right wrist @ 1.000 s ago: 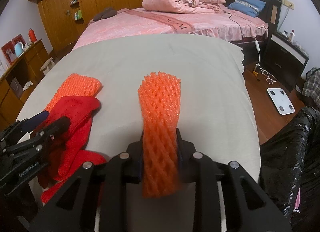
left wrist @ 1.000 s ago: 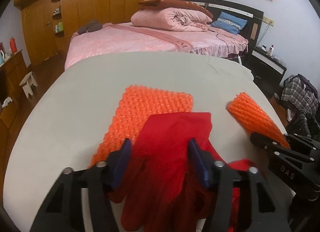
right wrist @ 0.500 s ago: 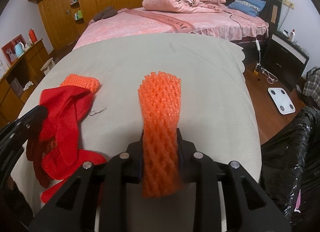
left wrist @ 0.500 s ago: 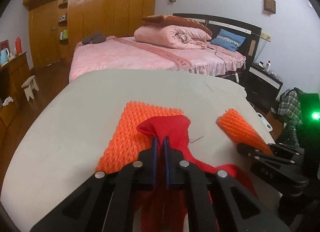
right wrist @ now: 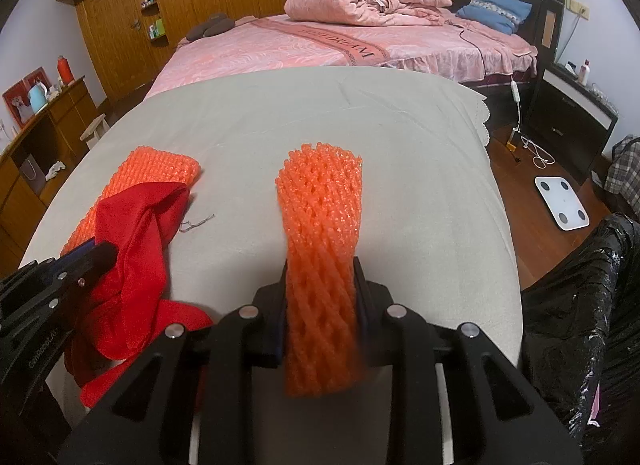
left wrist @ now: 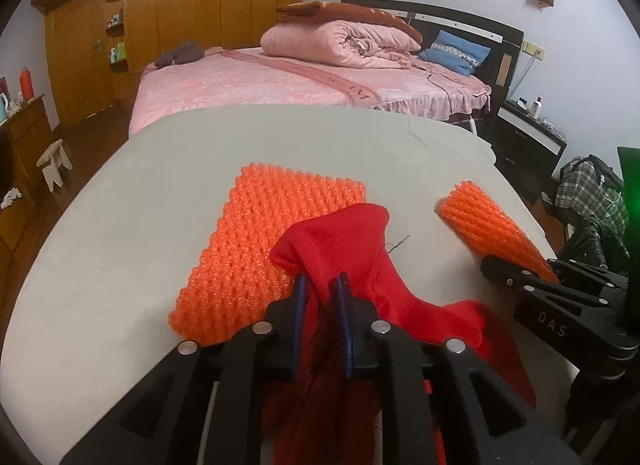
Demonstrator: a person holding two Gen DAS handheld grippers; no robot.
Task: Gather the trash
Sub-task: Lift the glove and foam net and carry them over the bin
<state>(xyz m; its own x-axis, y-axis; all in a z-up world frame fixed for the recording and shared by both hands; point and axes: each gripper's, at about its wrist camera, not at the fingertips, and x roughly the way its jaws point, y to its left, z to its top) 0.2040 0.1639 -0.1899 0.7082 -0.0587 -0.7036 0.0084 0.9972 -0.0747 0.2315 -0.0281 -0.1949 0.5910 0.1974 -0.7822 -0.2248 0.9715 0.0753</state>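
Since a second ago the left hand-held gripper [left wrist: 320, 285] has pinched up the red cloth [left wrist: 352, 241] from the counter [left wrist: 120, 245], its jaws now opening slightly around the fold beside the flat orange foam net [left wrist: 272, 241], while the right hand-held gripper [right wrist: 320, 269] stays clamped on another foam net [right wrist: 320, 217].

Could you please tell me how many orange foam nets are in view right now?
2. One net is held in the right gripper; the other net lies flat on the table, partly under the red cloth. More could be hidden beneath it.

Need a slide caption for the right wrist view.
Right gripper clamps an orange foam net over the grey table, black trash bag alongside.
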